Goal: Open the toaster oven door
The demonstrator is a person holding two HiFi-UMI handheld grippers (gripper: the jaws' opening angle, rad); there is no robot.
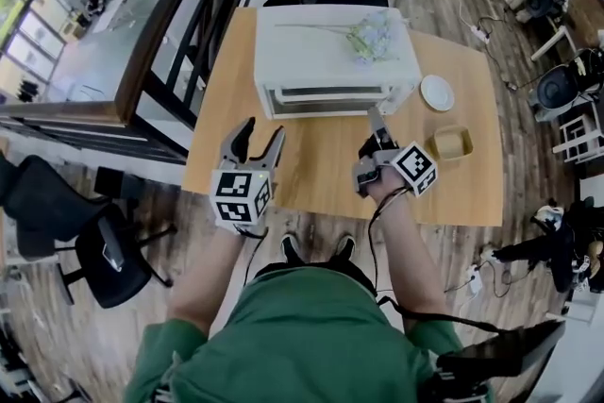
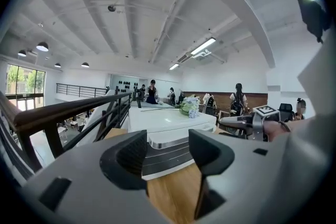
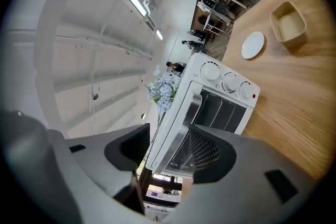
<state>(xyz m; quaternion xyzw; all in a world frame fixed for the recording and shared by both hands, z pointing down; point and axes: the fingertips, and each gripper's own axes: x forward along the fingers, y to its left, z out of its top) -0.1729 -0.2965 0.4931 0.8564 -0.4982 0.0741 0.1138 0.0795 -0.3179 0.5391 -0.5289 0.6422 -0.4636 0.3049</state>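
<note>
A white toaster oven [image 1: 316,57] stands at the back of the wooden table [image 1: 311,175], its glass door [image 1: 326,96] shut. Pale blue flowers [image 1: 372,37] lie on top. My right gripper [image 1: 377,120] is turned on its side, close to the oven's front right. In the right gripper view, the right gripper [image 3: 168,153] is open, and the silver door handle [image 3: 185,131] shows in the gap between the jaws; contact cannot be told. My left gripper [image 1: 255,142] hovers open over the table, left of centre and short of the oven [image 2: 168,127], holding nothing.
Right of the oven sit a white plate [image 1: 437,92] and a small tan container [image 1: 453,142]. Three knobs [image 3: 230,82] line the oven's right side. A dark railing [image 1: 175,24] runs along the table's left. Black chairs [image 1: 104,250] stand lower left.
</note>
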